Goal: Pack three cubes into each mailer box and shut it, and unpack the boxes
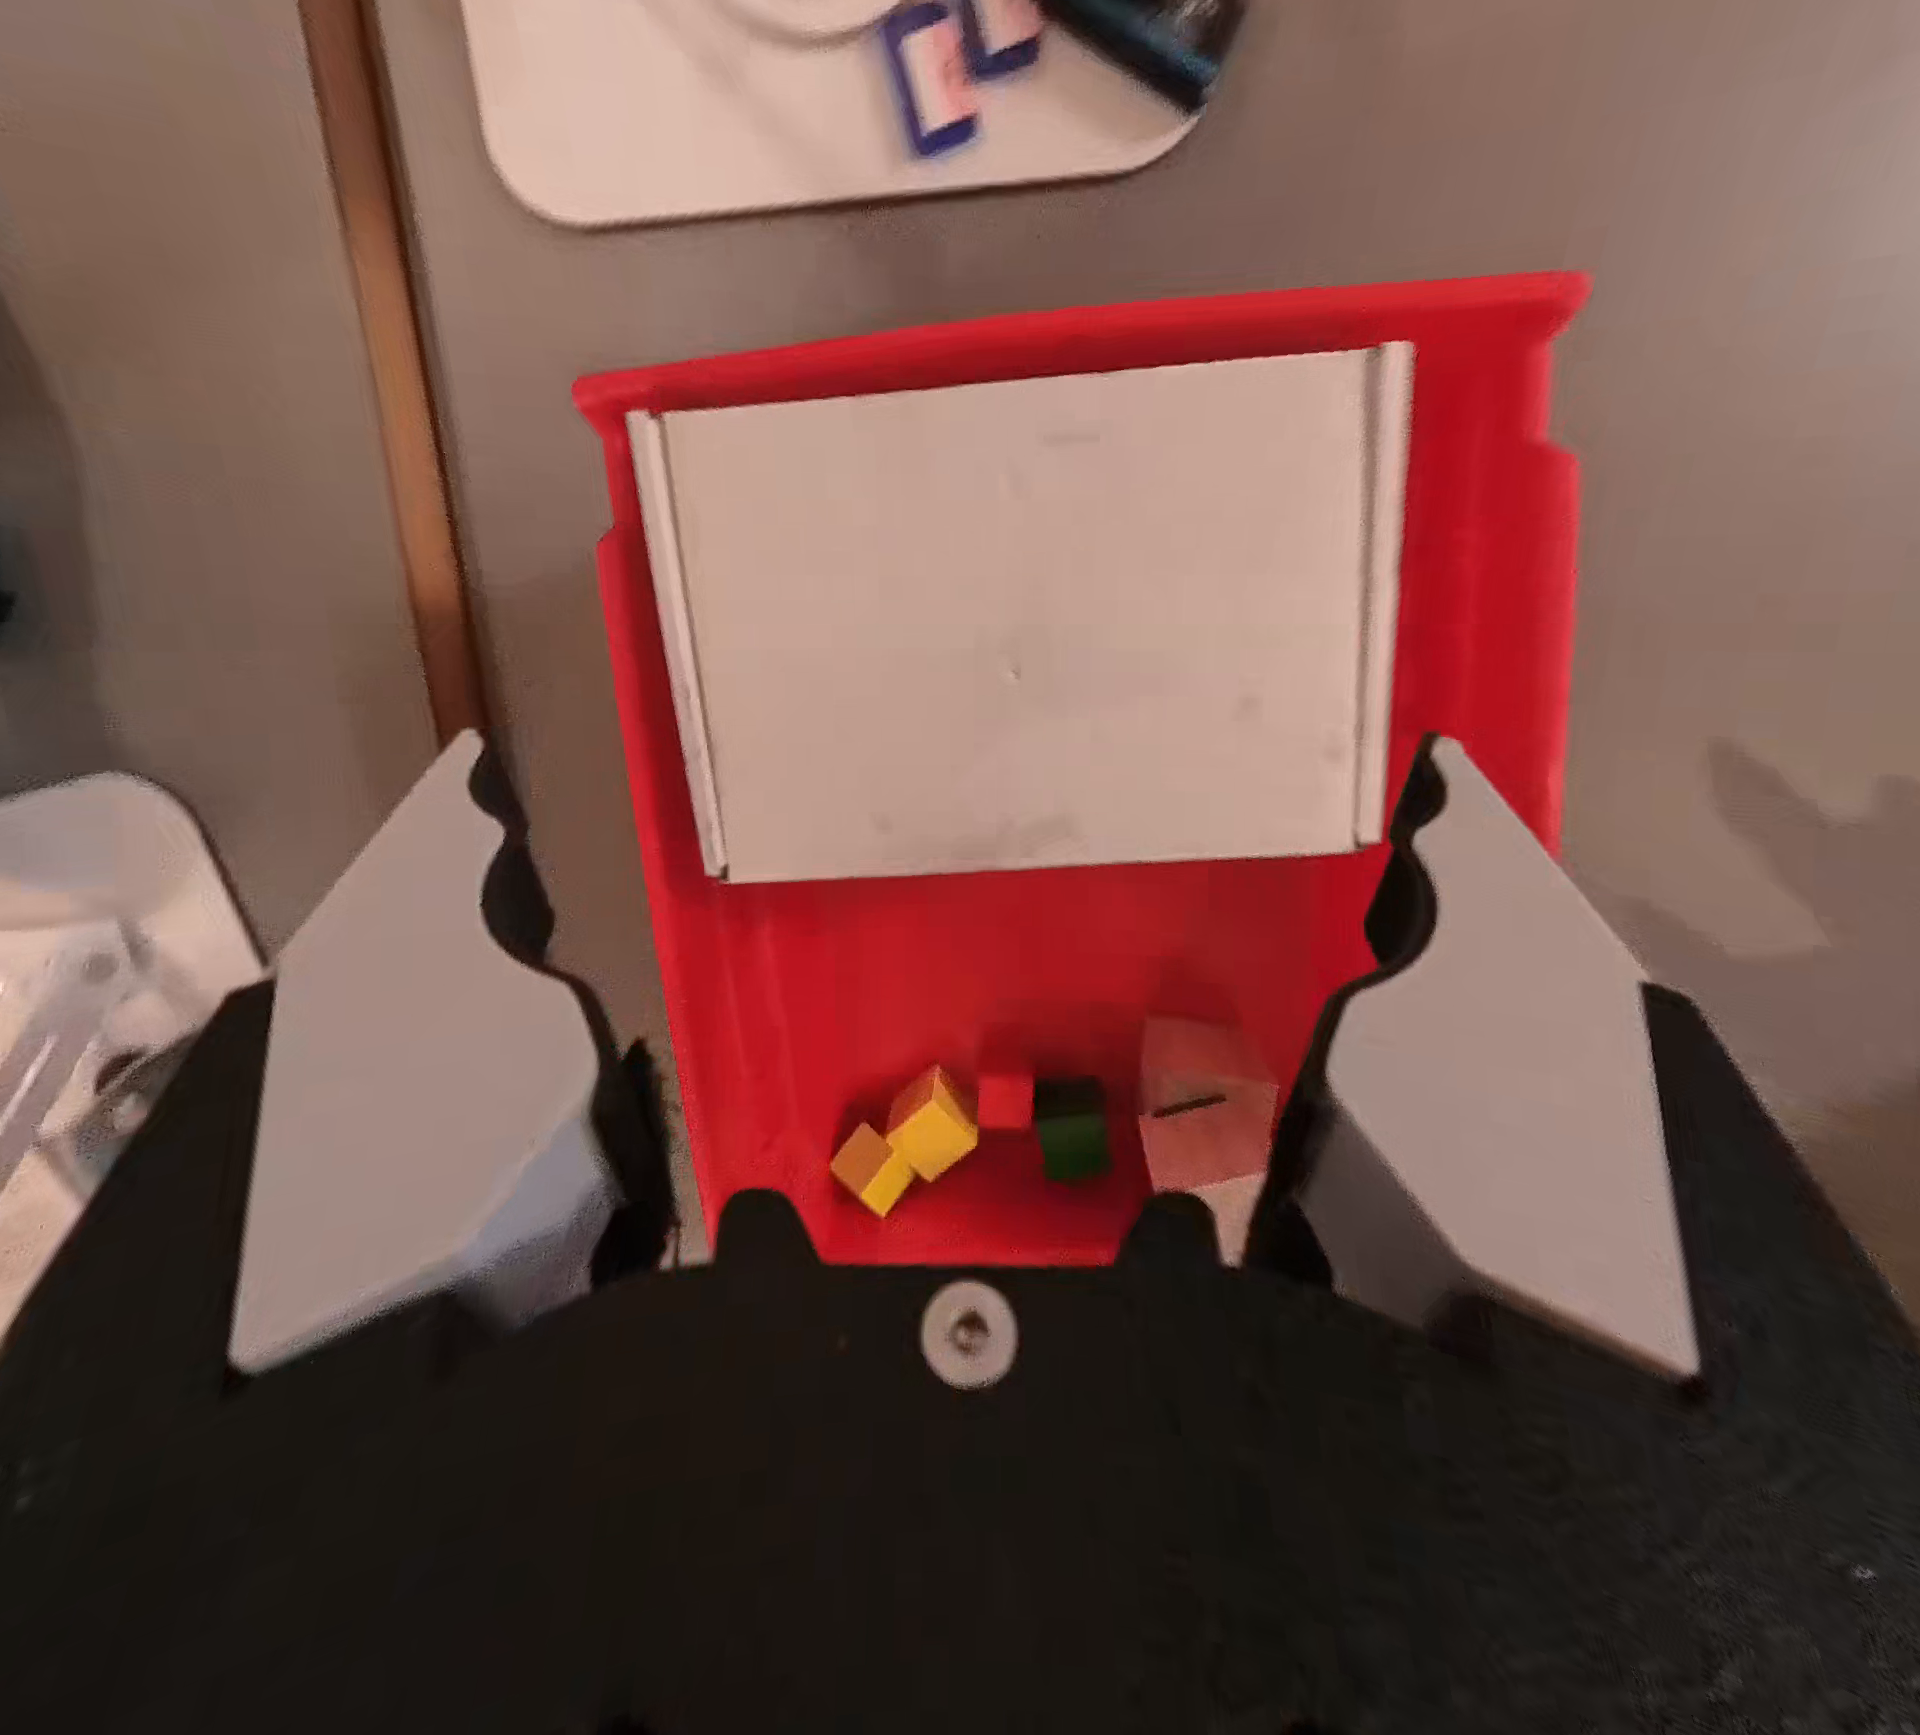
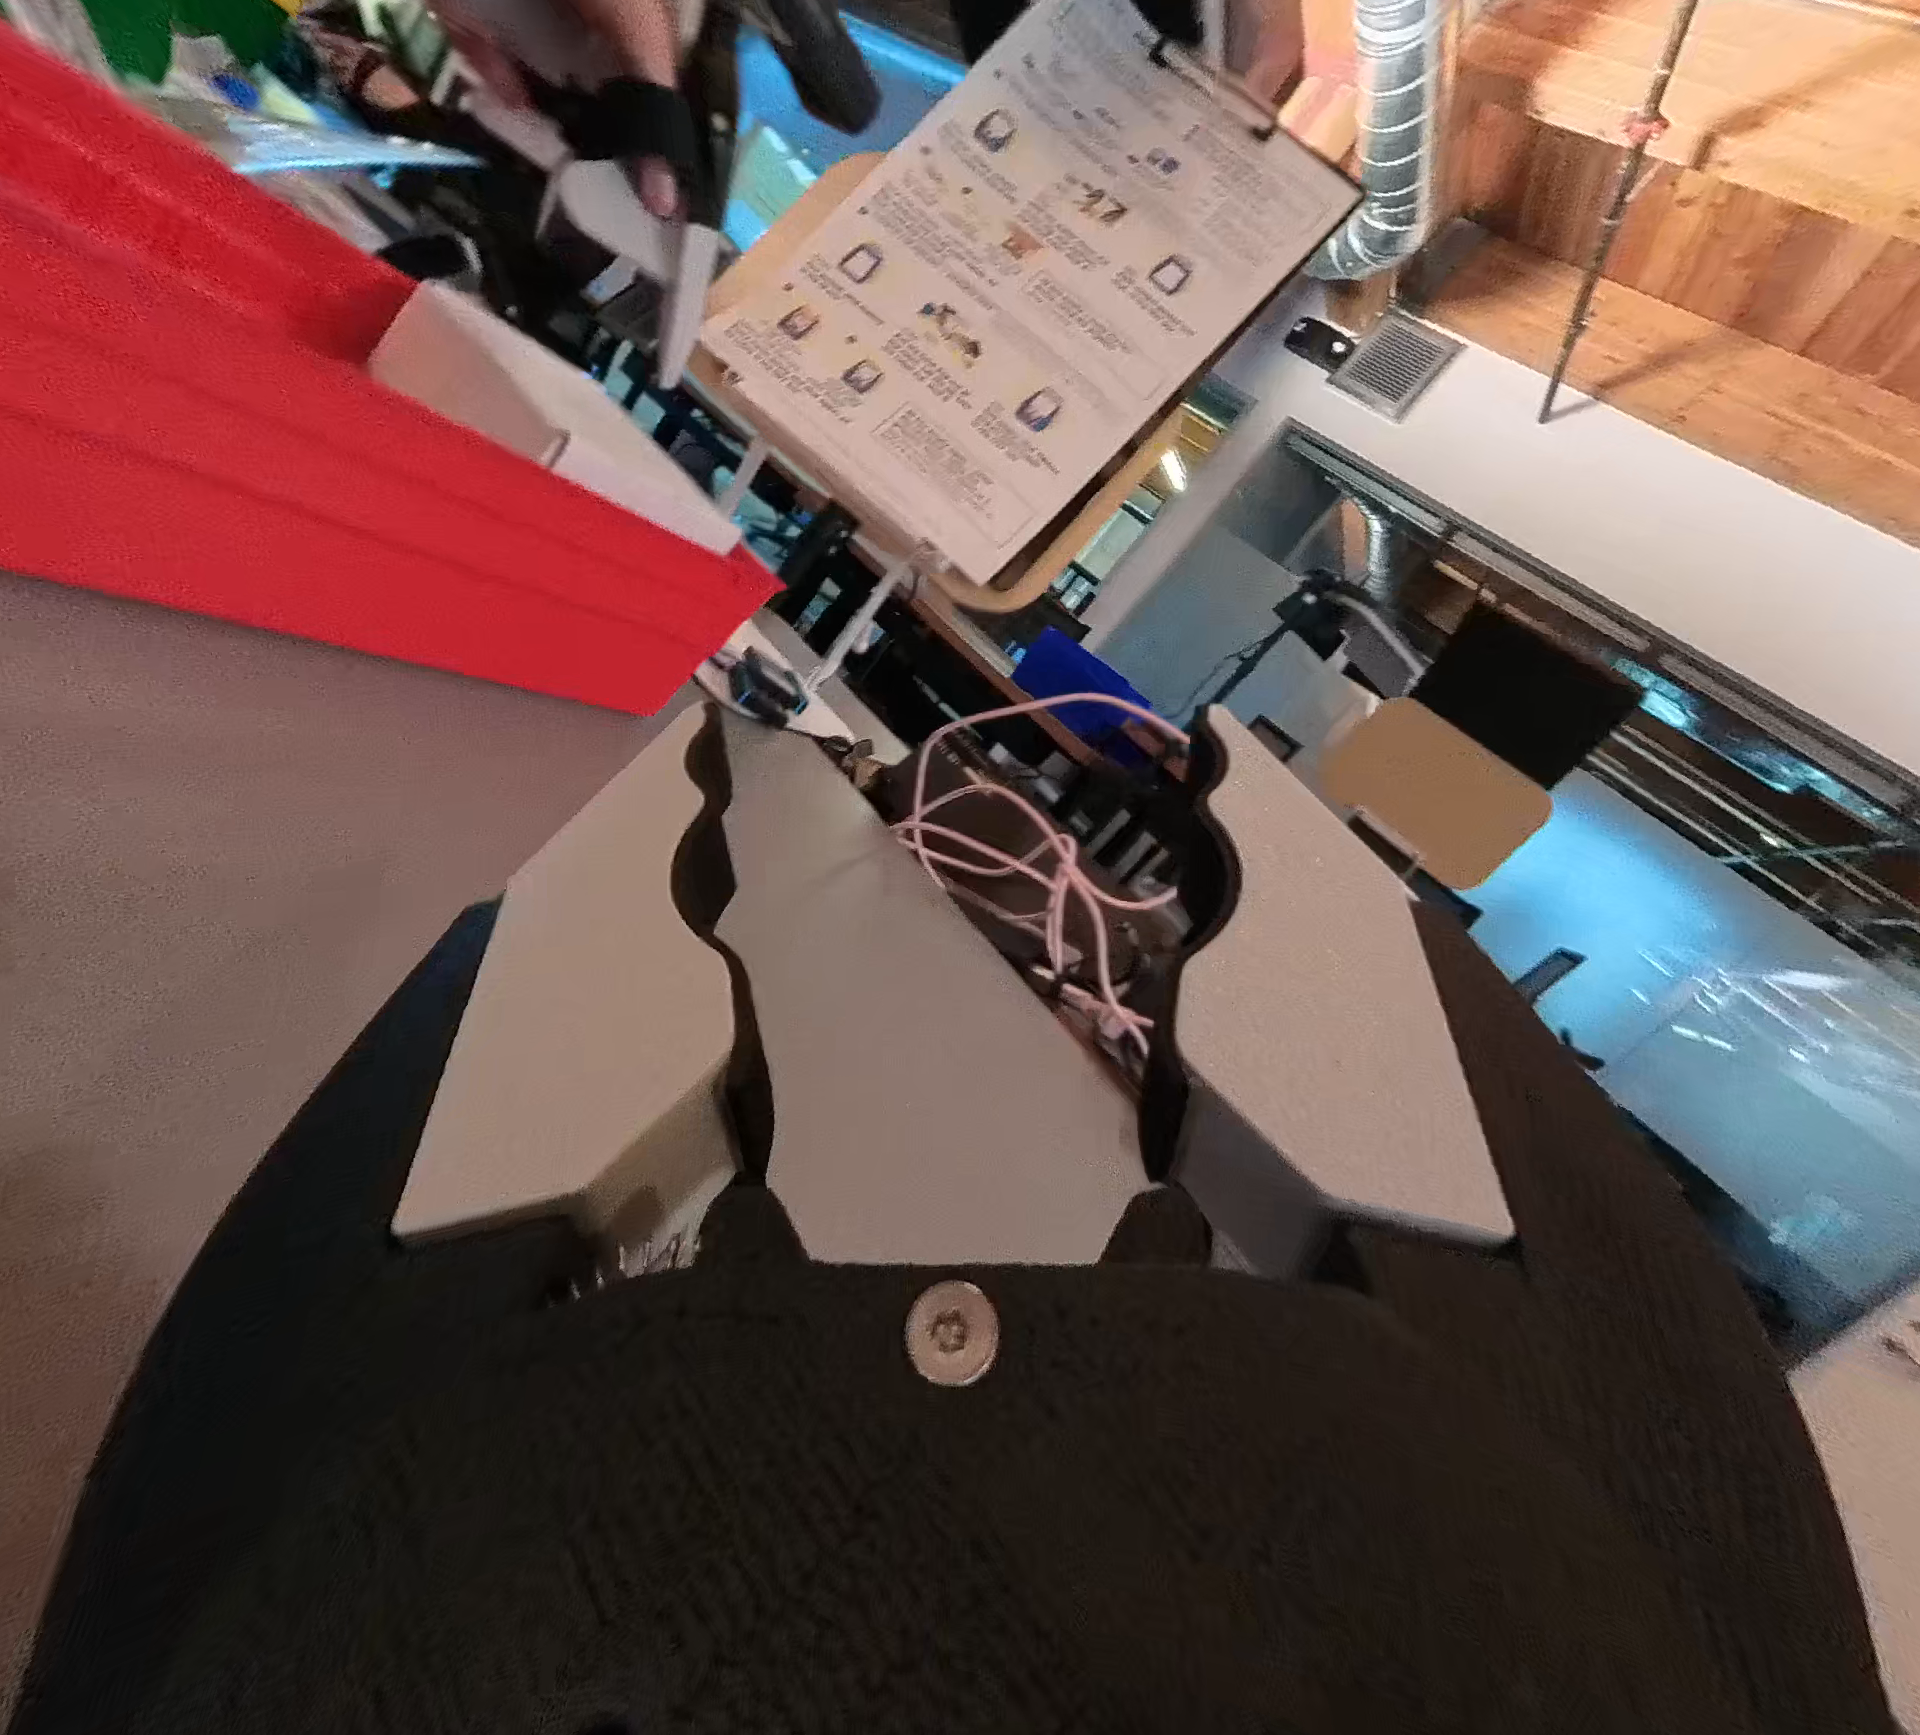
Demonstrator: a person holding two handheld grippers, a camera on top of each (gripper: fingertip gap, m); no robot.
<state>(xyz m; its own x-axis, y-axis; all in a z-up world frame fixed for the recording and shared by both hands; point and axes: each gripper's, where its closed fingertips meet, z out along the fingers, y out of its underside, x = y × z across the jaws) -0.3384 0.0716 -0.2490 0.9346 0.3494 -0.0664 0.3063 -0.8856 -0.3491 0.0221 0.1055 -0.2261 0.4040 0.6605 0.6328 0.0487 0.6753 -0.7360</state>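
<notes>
In the left wrist view a shut white mailer box lies in the far half of a red tray. At the tray's near end lie two yellow cubes, a small red cube, a green cube and a larger pink block. My left gripper is open wide and empty above the tray. My right gripper is open and empty, tilted, to the right of the red tray, past the table edge. The white box shows in the tray. A hand holds the left gripper, whose finger shows above it.
A white board with blue-framed cards and black devices lies beyond the tray on the grey table. A white object sits at the left. In the right wrist view a clipboard with a sheet and pink cables lie past the table.
</notes>
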